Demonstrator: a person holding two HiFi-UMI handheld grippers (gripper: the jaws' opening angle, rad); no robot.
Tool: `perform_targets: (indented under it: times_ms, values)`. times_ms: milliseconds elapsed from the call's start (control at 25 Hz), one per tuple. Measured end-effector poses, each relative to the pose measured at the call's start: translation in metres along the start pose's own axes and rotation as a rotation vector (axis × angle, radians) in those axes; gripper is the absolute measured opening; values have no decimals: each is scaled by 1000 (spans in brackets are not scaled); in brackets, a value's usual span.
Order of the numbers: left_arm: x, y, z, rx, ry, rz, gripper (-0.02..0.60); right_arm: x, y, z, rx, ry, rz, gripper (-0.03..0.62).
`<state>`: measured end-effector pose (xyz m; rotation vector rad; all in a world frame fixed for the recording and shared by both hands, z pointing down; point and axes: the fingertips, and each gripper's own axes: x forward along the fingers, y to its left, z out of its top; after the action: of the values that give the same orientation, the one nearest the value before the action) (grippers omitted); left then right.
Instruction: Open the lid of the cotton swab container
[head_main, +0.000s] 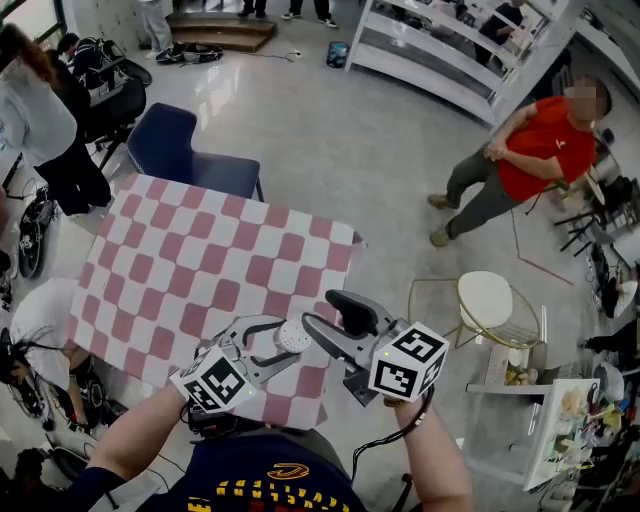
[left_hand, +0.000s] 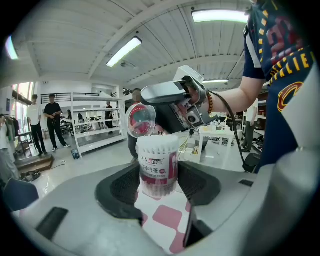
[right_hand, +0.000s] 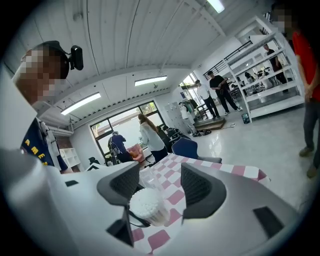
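The left gripper (head_main: 268, 345) was clamped on the one cylindrical, clear plastic cotton swab container (left_hand: 159, 170) over the near edge of the pink-and-white checked tabletop (head_main: 200, 260). Its packed white swab tips (right_hand: 146, 202) were bare. Its single round transparent lid (left_hand: 141, 120) stood tilted up beside the rim, and the ribbed black jaws of the right gripper (right_hand: 161, 184) stood apart around it.

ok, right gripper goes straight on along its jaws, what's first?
Likely the clear lid of the cotton swab container, already flipped up between the right gripper's open jaws; the swabs sit just below. Depth is hard to judge.
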<state>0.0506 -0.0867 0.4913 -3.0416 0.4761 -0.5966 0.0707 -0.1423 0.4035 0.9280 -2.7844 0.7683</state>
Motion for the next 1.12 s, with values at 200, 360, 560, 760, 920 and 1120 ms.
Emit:
perform_targets:
  times_ms: [200, 360, 560, 760, 920, 1120]
  values:
    - [0, -2, 1, 11, -4, -4, 239, -1, -9, 4, 28, -16, -23, 259]
    - [1, -3, 2, 10, -4, -3, 239, -2, -17, 6, 34, -21, -35, 259]
    - [-1, -6, -1, 3, -4, 0, 239, -1, -25, 2, 47, -23, -49, 259]
    - [-2, -8, 2, -2, -12, -1, 239, 0, -31, 2, 74, -30, -60, 259]
    - [-1, -11, 6, 1, -23, 0, 239, -2, -37, 0, 98, -38, -62, 259]
    - [-4, -13, 11, 16, -43, 12, 239, 0, -42, -2, 115, -44, -60, 259]
